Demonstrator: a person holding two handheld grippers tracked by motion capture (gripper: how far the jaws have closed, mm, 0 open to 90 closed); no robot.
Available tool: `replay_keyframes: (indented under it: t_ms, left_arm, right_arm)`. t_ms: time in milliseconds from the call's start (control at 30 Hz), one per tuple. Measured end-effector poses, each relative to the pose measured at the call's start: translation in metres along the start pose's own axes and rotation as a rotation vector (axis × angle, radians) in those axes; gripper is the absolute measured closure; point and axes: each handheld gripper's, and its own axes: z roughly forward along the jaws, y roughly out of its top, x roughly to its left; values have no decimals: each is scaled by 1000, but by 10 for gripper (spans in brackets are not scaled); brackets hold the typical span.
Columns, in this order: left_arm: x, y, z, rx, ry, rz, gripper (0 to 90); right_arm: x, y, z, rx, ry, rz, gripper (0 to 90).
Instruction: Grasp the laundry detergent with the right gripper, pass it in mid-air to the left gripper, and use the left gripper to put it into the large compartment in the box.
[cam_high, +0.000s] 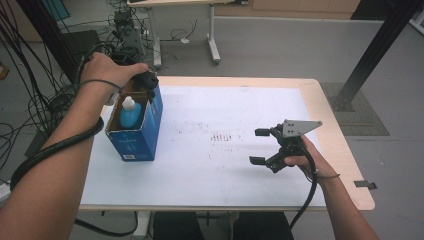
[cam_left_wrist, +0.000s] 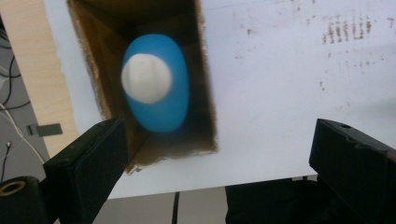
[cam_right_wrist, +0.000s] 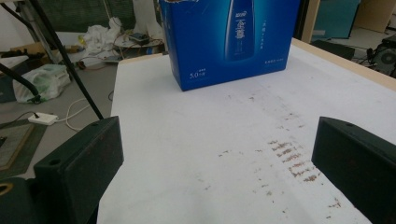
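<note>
Above, the left gripper is held over the open blue box at the table's far left, its jaws spread apart with nothing between them. Inside the box a blue bottle with a white cap is seen standing upright. Near right, the right gripper is held with jaws apart and empty.

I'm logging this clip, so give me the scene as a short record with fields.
bottle: blue bottle with white cap, upright inside blue box
box: open-topped, on the white sheet, table's left side
left hand-held gripper: above the box, jaws open, nothing between them
right hand-held gripper: over the sheet, jaws open, empty
sheet marks: brown smudges mid-sheet
</note>
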Motion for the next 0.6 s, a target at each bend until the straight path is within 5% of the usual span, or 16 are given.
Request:
replay_keyframes:
  t_ms: [600]
  left_arm:
    - [-67,-9,4,-23,-73,229,52]
  right_arm:
    - [-2,-4,3,10,-3,11,22]
